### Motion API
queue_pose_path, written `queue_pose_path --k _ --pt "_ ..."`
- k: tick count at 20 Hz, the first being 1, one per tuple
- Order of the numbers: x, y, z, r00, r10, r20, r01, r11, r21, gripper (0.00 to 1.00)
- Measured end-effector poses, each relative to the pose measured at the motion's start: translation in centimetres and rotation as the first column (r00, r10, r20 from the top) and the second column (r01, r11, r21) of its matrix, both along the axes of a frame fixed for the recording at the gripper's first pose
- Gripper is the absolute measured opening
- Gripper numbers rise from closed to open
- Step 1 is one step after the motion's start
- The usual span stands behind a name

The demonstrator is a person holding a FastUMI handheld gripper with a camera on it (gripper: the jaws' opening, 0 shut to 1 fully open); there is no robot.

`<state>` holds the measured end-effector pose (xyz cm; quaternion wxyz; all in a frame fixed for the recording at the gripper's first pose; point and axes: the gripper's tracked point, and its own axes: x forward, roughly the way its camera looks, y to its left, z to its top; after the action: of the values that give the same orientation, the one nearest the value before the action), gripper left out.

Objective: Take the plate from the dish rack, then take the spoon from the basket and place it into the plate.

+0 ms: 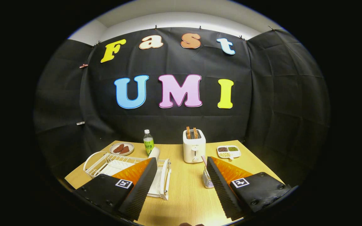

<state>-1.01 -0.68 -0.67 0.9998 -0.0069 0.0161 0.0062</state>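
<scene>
Gripper [181, 175] fingers spread wide over bare table [184, 194], holding nothing; dish rack [105, 163] behind one finger, wire basket [207, 180] beside the other.

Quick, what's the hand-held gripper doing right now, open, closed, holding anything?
Hand-held gripper: open, holding nothing, fingers spread wide above the table, with the dish rack behind the left finger and the basket by the right.

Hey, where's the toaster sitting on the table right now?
In the gripper view the toaster stands toward the back of the table, beyond the open gripper, between the green bottle and the divided snack tray.
</scene>
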Motion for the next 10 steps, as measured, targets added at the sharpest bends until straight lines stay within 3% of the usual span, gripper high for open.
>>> queue_pose_path --k 10 --pt "2.2 0.8 -0.2 0.998 0.035 -0.059 -0.031 0.998 0.059 0.98"
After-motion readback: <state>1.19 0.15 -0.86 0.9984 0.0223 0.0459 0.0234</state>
